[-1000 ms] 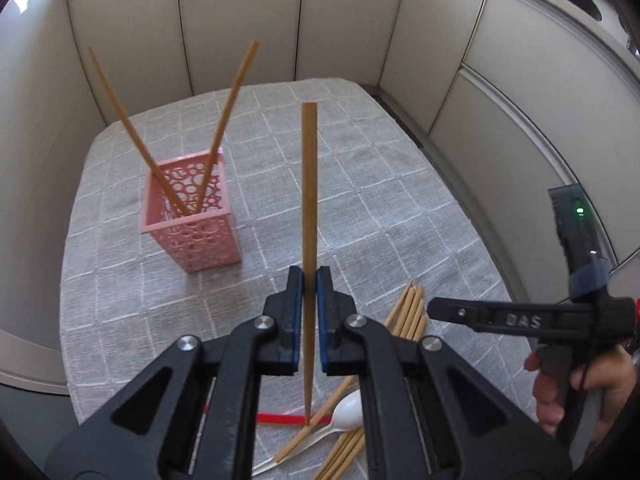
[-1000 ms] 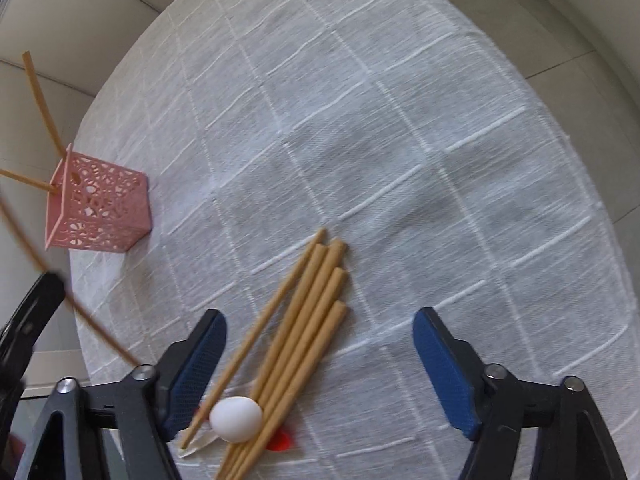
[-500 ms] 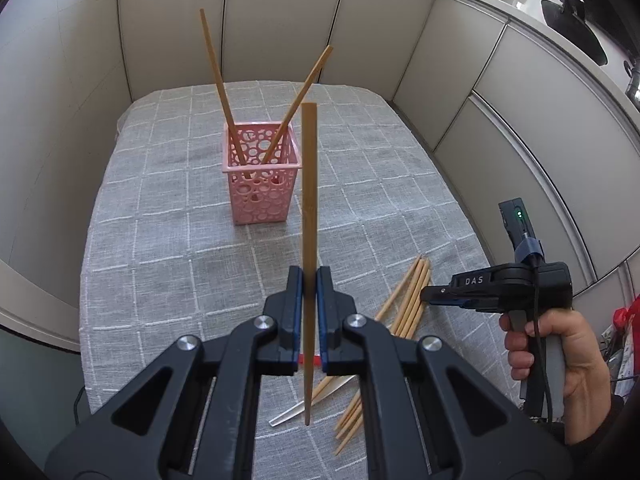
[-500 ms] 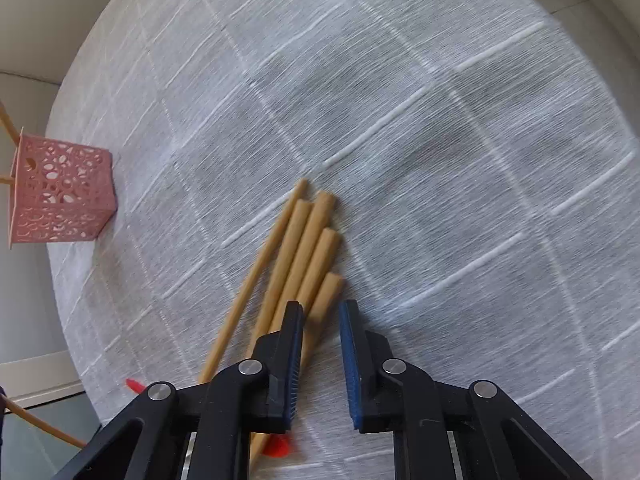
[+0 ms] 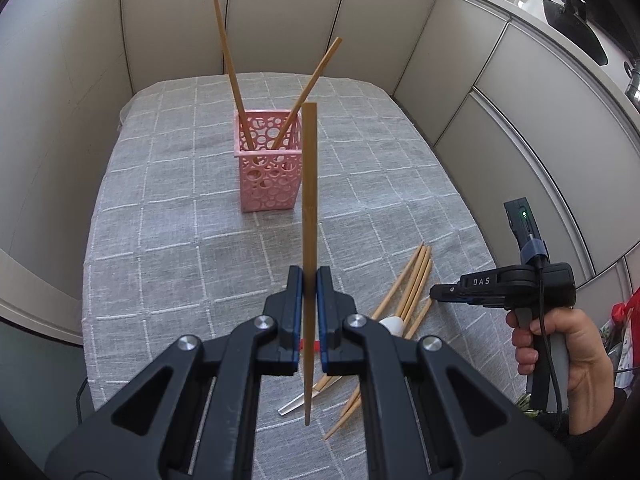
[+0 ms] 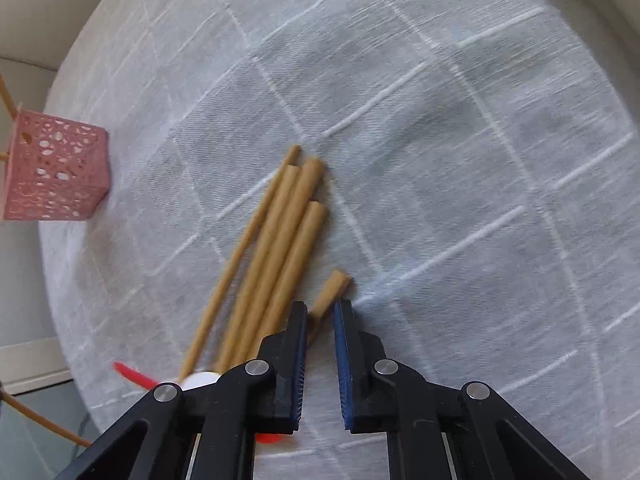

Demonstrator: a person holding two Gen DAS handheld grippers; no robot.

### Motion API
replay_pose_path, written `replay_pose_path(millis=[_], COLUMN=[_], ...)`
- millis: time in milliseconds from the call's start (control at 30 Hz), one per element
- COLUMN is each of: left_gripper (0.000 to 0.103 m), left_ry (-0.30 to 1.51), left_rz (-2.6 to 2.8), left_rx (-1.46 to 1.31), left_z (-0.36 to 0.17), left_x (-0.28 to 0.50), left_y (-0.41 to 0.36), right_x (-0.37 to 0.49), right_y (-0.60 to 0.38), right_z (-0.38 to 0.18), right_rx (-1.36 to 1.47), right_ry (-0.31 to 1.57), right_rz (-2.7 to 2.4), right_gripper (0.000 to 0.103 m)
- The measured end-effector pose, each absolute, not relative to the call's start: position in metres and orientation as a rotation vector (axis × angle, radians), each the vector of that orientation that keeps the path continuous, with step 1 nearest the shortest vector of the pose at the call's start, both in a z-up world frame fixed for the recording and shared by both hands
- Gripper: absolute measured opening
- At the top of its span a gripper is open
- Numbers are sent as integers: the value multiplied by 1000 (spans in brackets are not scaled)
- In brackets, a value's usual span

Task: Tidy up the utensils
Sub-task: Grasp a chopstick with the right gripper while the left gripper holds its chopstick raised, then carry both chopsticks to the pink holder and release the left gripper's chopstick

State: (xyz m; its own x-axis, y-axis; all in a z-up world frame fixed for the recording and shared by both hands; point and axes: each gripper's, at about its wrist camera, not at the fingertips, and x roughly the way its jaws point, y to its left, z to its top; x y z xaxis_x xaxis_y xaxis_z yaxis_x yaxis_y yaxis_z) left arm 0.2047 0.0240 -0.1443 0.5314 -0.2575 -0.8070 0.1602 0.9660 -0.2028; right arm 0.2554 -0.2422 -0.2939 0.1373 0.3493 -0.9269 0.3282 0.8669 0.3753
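Observation:
My left gripper [image 5: 309, 280] is shut on a wooden chopstick [image 5: 309, 184] that stands upright above the table. Behind it stands a pink perforated holder [image 5: 269, 184], also seen at the left edge of the right wrist view [image 6: 56, 172], with two chopsticks leaning in it. My right gripper [image 6: 321, 308] points down at a pile of loose chopsticks [image 6: 280, 232]. Its jaws are closing on one chopstick [image 6: 334, 286] that lies slightly apart from the pile, its thick end sticking out past the pads. In the left wrist view the right gripper [image 5: 434, 292] hovers over the pile [image 5: 412, 284].
A white spoon [image 5: 392, 324] and a red utensil [image 6: 132, 374] lie among the chopsticks near the front edge. A grey checked cloth [image 5: 180, 240] covers the table. Beige partition walls [image 5: 280, 12] enclose it. A hand [image 5: 576, 344] grips the right gripper's handle.
The right jaws went from wide open to narrow around one chopstick, which shifted away from the pile. In the left wrist view the pink holder moved from the left to centre.

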Motion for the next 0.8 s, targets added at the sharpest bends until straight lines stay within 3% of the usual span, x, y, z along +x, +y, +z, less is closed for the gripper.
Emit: replay_pose_path(millis=[267, 533, 800], left_gripper=[8, 8, 8], left_ry=[996, 969, 890], left_rz=[-248, -217, -160], left_rx=[-113, -86, -108], left_z=[-148, -147, -131], left_x=[207, 206, 201], left_y=[18, 14, 27], right_x=[260, 260, 245], right_y=[-214, -230, -247], right_z=[-290, -293, -244], right_rx=[413, 526, 546], right_ry=[1454, 1397, 1238], right_rz=[3, -1, 81], right_gripper=[20, 8, 8])
